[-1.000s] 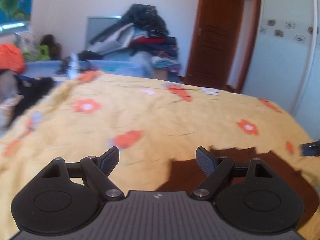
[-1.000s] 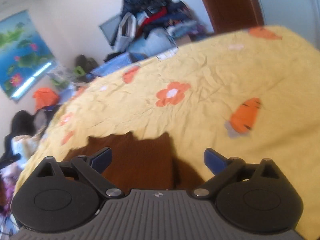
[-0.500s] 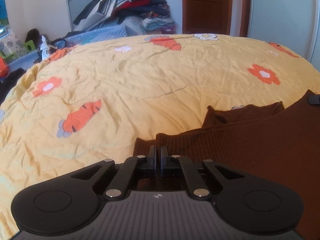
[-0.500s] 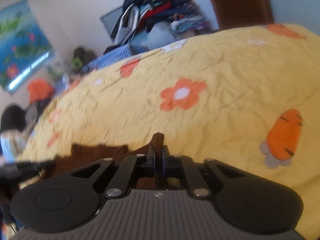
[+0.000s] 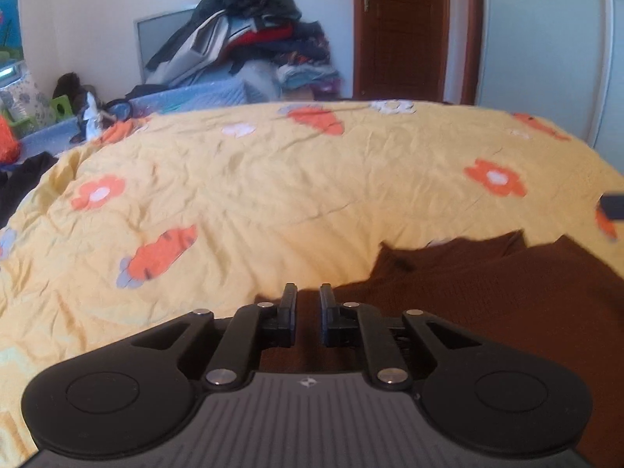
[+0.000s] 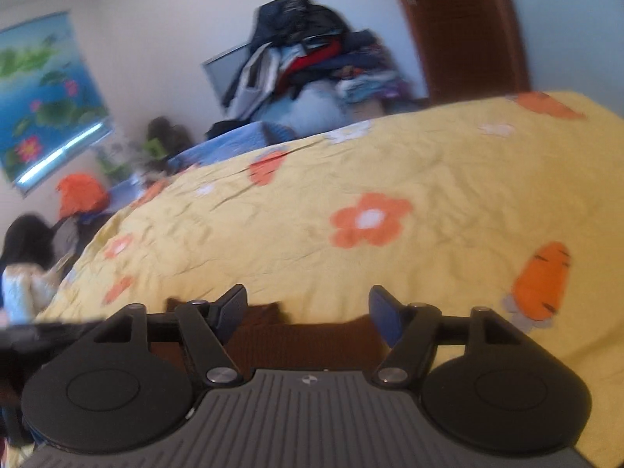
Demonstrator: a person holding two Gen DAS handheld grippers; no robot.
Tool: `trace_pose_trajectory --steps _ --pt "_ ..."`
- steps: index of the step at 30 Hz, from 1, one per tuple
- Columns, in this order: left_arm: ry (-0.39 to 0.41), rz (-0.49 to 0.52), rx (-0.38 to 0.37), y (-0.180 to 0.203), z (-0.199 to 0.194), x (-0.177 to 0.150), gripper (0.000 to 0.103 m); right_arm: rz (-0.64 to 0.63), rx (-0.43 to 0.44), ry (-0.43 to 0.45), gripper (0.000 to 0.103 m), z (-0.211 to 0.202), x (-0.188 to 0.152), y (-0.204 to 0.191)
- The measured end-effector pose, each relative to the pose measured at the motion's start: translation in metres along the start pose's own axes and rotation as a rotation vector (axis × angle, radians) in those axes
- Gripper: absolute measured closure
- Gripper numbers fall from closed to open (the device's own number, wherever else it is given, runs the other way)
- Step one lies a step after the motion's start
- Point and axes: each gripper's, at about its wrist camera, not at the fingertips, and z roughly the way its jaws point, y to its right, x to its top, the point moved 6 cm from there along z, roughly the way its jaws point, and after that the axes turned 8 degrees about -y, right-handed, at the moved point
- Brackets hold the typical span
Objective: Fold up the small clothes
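A: What might go wrong here?

B: The left gripper [image 5: 308, 304] has its fingers only narrowly apart above the edge of the brown knit garment [image 5: 487, 284], so I judge it could snag loose cloth and drag a layer out of line. The right gripper [image 6: 308, 308] has its fingers wide apart over the garment's far edge, gripping nothing.

A: And where does the garment lie?

B: Flat on the bed, on a crumpled yellow bedspread [image 5: 312, 179] printed with orange flowers and carrots; those wrinkles could spoil a crease.

A: The room?

B: A clothes heap [image 5: 249, 35] against the wall, a brown door [image 5: 401, 27], and a lotus picture [image 6: 43, 89].
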Motion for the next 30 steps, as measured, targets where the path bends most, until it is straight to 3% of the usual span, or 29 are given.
trace_pose_trajectory --steps 3,5,6,7,9,14,17,20,23,24,27,30 --pt "-0.052 0.017 -0.02 0.013 0.021 0.001 0.07 -0.125 -0.055 -0.086 0.025 0.032 -0.013 -0.022" --pt "-0.108 0.021 -0.014 0.011 0.048 -0.01 0.066 -0.171 -0.13 -0.159 0.025 0.061 -0.026 -0.019" --pt "-0.046 0.024 0.003 0.006 0.05 -0.013 0.051 -0.184 -0.171 -0.196 0.019 0.076 -0.035 -0.011" --pt "-0.027 0.007 0.013 -0.001 0.053 -0.015 0.04 -0.23 -0.18 -0.141 0.016 0.077 -0.04 -0.009" --pt "-0.034 -0.066 -0.029 -0.014 0.054 -0.013 0.04 -0.194 -0.154 -0.144 0.013 0.075 -0.039 -0.006" --pt "-0.008 -0.069 0.022 -0.014 0.03 -0.013 0.042 -0.199 -0.19 -0.159 0.012 0.066 -0.038 -0.013" --pt "0.046 -0.111 -0.009 -0.015 -0.003 -0.024 0.022 -0.16 -0.157 -0.088 0.002 0.031 -0.044 -0.021" --pt "0.029 -0.139 -0.067 -0.009 -0.015 -0.042 0.019 -0.157 -0.117 -0.077 0.0 0.015 -0.061 -0.033" --pt "-0.033 -0.082 0.002 -0.003 0.006 -0.064 0.017 -0.203 -0.154 -0.158 0.0 0.034 -0.089 -0.031" --pt "0.002 -0.062 0.027 -0.001 0.006 -0.067 0.014 -0.248 -0.165 -0.115 0.0 0.033 -0.093 -0.034" --pt "-0.005 -0.075 0.058 -0.002 -0.003 -0.064 0.014 -0.22 -0.18 -0.148 0.003 0.032 -0.086 -0.035" --pt "0.037 -0.085 0.021 -0.002 -0.035 -0.068 0.014 -0.199 -0.196 -0.116 0.001 0.009 -0.078 -0.041"
